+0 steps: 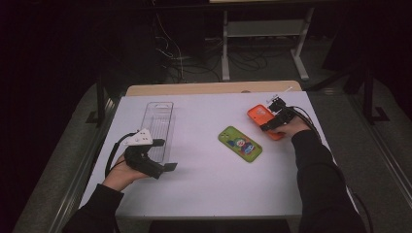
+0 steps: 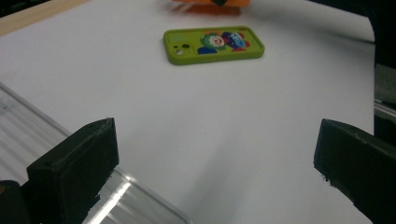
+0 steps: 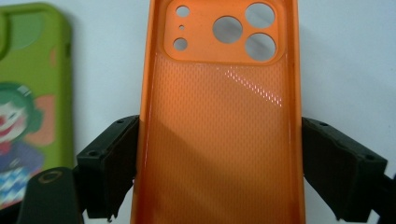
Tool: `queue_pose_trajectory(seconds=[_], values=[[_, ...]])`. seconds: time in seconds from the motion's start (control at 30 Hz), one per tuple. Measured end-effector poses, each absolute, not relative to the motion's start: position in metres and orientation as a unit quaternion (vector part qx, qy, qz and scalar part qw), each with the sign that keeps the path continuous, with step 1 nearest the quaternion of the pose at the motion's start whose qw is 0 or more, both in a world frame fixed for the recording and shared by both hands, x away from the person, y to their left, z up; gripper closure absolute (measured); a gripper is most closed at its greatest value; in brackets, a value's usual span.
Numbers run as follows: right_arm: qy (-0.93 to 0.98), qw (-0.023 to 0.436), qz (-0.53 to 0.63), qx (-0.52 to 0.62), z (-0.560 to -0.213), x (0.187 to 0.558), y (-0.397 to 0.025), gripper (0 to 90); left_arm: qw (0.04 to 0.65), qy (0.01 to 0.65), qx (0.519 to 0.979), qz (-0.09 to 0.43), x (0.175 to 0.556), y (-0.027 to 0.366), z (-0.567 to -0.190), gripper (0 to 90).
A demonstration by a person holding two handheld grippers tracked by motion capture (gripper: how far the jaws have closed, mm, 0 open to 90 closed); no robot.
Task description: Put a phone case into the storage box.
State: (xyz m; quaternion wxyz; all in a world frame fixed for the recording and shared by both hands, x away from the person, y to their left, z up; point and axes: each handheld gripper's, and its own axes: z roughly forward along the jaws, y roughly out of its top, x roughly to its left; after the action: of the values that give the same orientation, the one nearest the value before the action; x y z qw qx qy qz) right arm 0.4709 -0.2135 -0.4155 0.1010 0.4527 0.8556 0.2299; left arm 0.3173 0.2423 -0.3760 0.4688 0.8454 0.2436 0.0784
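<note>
An orange phone case (image 1: 259,115) lies at the table's right rear, its inside and camera holes facing up (image 3: 224,84). My right gripper (image 1: 273,124) is shut on it, one jaw pressed against each long edge (image 3: 219,128). A green phone case (image 1: 240,143) with a clown picture lies flat near the middle (image 2: 214,44), just left of the orange one (image 3: 28,102). My left gripper (image 1: 165,154) hovers open at the table's left with nothing between its wide jaws (image 2: 215,144). The orange case's edge (image 2: 210,3) shows far beyond it.
A long clear plastic tray (image 1: 158,121) lies on the white table (image 1: 204,184) at the left, its rim (image 2: 140,196) just under my left gripper. A wooden strip (image 1: 214,88) runs along the table's far edge. Desk legs and cables stand on the dark floor beyond.
</note>
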Motion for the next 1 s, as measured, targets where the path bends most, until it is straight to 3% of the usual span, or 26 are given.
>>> queue_pose_trajectory(seconds=[0.57, 1.0], values=[[0.892, 0.093, 0.239, 0.372, -0.373, 0.420, -0.187, 15.4, 0.484, 0.215, 0.847, 0.051, 0.334, 0.197, -0.359, 0.0], [0.917, 0.082, 0.248, 0.301, -0.370, 0.389, -0.167, 15.4, 0.484, 0.190, 0.853, 0.044, 0.355, 0.153, -0.359, 1.5]])
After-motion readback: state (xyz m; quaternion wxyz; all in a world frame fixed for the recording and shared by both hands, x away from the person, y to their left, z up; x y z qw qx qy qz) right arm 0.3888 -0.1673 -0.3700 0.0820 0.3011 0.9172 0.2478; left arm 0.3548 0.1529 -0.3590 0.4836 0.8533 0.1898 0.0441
